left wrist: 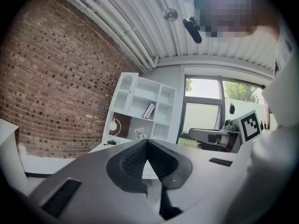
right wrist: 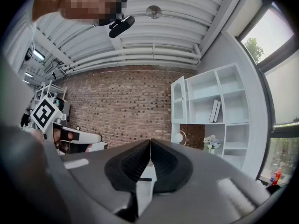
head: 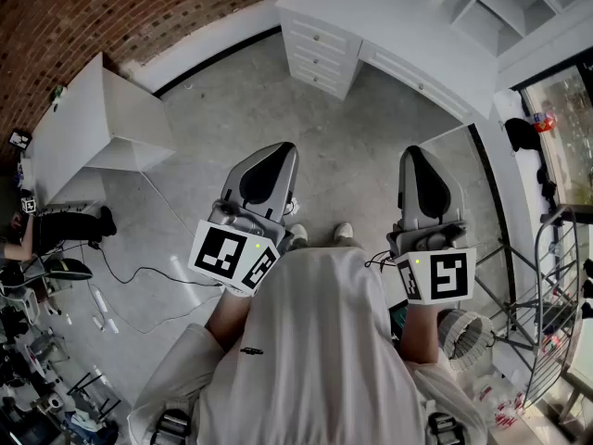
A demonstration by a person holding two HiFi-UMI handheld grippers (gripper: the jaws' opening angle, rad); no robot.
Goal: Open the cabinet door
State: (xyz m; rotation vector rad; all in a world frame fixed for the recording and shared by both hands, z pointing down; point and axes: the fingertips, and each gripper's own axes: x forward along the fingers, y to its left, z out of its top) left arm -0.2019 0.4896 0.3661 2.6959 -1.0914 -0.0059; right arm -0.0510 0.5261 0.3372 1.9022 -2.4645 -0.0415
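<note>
Across the grey floor (head: 278, 100), the white cabinet (right wrist: 205, 85) is standing over a desk (head: 398, 21) beside the brick wall (right wrist: 126, 106), its arched door (right wrist: 178, 99) at upper left. The left gripper (left wrist: 146, 141) and right gripper (right wrist: 150, 141) are hovering well apart from it, jaws pressed together, holding nothing.

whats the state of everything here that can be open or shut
left gripper, shut, nothing between its jaws
right gripper, shut, nothing between its jaws
cabinet door, looks shut, untouched
desk drawers, all shut

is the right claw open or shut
Shut: the right claw has its jaws meeting at the tips, nothing between them.
</note>
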